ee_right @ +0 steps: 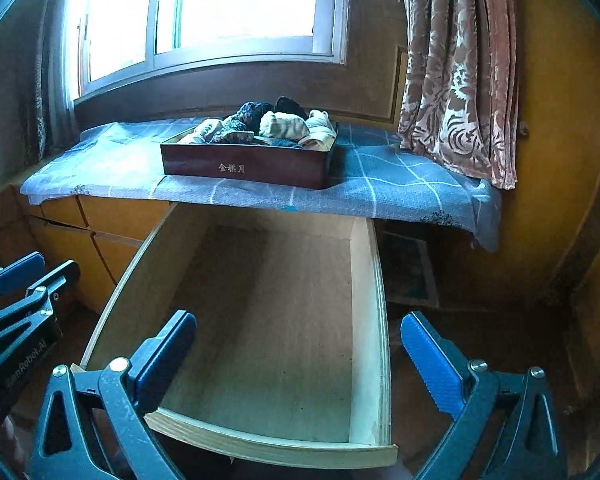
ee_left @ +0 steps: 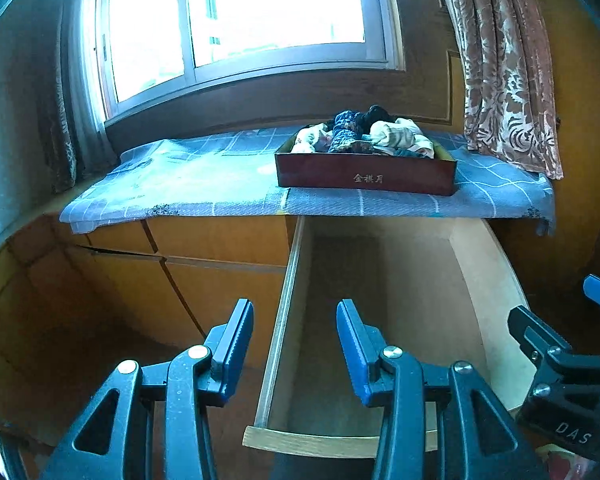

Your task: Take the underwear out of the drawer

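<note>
Hovering with pads apart and empty over the bare pulled-out drawer [ee_right: 284, 320], left claw [ee_left: 295, 344] and right claw [ee_right: 300, 360] face soft, light, floppy underwear [ee_left: 364, 132] heaped in the dark red box [ee_left: 366, 178] on the cloth-covered ledge's [ee_left: 180, 184] front edge, best pinched by a bunched fold.

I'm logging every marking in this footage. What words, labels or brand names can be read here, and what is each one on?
"金祺月": gold characters on the front wall of the dark red box of folded clothes; the middle character is small and uncertain.
"DAS": white letters on the body of the right tongs, cut off at the picture's edge.
"...nRobot.AI": on the body of the left tongs; its first letters are too dim to read.
</note>
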`<state>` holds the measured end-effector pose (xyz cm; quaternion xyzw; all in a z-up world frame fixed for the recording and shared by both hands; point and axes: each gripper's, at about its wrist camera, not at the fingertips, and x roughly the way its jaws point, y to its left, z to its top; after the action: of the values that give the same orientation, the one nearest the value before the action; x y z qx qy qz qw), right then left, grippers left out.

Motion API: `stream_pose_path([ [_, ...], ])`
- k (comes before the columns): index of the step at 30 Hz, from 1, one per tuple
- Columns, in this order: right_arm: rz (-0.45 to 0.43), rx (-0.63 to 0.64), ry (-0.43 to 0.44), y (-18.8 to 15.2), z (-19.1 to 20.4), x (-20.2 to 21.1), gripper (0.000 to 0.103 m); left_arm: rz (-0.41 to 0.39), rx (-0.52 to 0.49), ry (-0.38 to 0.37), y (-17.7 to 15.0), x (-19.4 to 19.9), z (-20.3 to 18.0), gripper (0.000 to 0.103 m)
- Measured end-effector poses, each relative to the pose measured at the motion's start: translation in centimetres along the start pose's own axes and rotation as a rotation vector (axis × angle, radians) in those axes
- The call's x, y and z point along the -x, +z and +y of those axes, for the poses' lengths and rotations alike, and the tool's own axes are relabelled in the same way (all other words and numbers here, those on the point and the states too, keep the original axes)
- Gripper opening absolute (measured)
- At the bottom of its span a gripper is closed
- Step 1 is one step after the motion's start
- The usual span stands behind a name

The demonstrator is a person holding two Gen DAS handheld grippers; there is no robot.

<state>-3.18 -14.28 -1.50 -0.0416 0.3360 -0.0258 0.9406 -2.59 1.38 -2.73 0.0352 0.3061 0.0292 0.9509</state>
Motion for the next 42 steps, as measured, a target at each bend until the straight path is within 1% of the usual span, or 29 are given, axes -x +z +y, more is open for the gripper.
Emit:
stream_pose_path([
  [9,0.028,-0.009,0.023,-0.3,0.0,-0.6,0.103,-0.006,-0.002,0.009,-0.3,0.4,-0.2,0.044],
  [13,0.036,-0.024,0.024,-0.3,-0.1,-0.8,0.103,-0.028,0.003,0.033,-0.3,0.8,-0.1,0.044],
  [24,0.036,-0.02,0.027,-0.5,0.0,-0.9,0.103,-0.019,0.0,0.007,-0.4,0.6,-0.4,0.044],
  [38,0.042,-0.024,0.019,-0.5,-0.1,-1.0,0.103,0.0,-0.001,-0.004,-0.5,0.1,-0.7,0.044],
  [42,0.049,-0.028,0.012,-0.5,-0.3,-1.2,0.103,-0.006,0.004,-0.006,-0.5,0.2,-0.7,0.044],
])
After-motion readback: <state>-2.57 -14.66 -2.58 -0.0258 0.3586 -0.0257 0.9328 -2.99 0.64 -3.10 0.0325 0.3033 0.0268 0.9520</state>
